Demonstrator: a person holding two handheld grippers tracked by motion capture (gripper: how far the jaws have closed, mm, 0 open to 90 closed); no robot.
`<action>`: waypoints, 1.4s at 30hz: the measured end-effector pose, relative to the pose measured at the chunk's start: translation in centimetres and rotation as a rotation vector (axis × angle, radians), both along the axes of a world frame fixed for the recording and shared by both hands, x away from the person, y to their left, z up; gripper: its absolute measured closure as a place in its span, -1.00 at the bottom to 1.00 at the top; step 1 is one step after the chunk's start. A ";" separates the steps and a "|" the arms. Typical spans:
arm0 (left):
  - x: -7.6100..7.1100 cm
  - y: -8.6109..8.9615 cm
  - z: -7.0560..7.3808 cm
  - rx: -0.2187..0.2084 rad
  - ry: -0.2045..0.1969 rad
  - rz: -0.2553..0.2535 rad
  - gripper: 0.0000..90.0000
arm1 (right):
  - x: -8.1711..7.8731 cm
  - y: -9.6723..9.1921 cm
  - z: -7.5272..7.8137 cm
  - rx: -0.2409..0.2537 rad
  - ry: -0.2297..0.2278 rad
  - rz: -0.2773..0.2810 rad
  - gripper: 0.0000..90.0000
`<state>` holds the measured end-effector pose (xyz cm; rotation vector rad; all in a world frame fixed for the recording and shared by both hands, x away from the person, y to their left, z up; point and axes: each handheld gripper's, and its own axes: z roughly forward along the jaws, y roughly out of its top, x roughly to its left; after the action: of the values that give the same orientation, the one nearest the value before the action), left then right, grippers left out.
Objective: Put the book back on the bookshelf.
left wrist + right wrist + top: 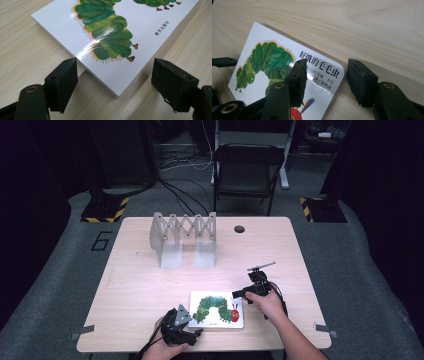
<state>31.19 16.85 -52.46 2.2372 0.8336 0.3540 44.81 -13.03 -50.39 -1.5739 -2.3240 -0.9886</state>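
The left gripper (196, 332) sits at the near edge of the table (140, 285), its jaws spread wide to either side of the book's (216, 309) near-left corner. In the left gripper view that corner (115, 93) lies between the two jaws, and neither jaw touches it. The right gripper (239, 294) is at the book's right end, also with jaws apart. In the right gripper view one jaw hangs over the cover near the printed title (318, 65), and the other stands just off the rounded corner, over bare wood. Whether the first jaw touches the cover cannot be settled from this angle.

The book, a white board book showing a green caterpillar, lies flat, cover up, near the middle of the table's near edge. A grey folding rack (184, 239) stands well apart toward the far edge, beside a round cable hole (239, 229).

Risks, as judged:
- The cover is glossy, so a jaw closing on it may slide off.
- The book lies flush with the table, so a jaw has no gap to get beneath it and may push the book instead.
- The book is close to the near edge, so an outward push could send it off.
- Uneven closing by the two grippers could twist the book.
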 end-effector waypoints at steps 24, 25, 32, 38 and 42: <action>0.0 -0.2 -0.1 0.002 0.008 -0.006 -0.67 | -0.5 -0.4 1.4 0.065 -0.013 -0.033 0.08; 0.0 -0.2 -0.1 0.004 0.007 -0.004 -0.67 | -0.6 -0.4 1.5 0.064 -0.015 -0.028 0.08; 0.1 -0.2 -0.2 -0.001 -0.004 0.014 -0.67 | -0.8 -0.1 2.5 0.060 -0.048 -0.019 0.08; 0.1 -0.1 -0.1 0.000 0.006 0.004 -0.67 | -0.9 0.2 3.4 0.048 -0.081 -0.008 0.09; 0.1 -0.1 -0.1 0.003 0.002 0.016 -0.66 | -1.0 0.3 3.9 0.056 -0.083 -0.009 0.10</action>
<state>31.32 16.72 -52.58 2.2349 0.8529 0.3613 43.78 -12.75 -46.48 -1.5524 -2.3225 -1.1320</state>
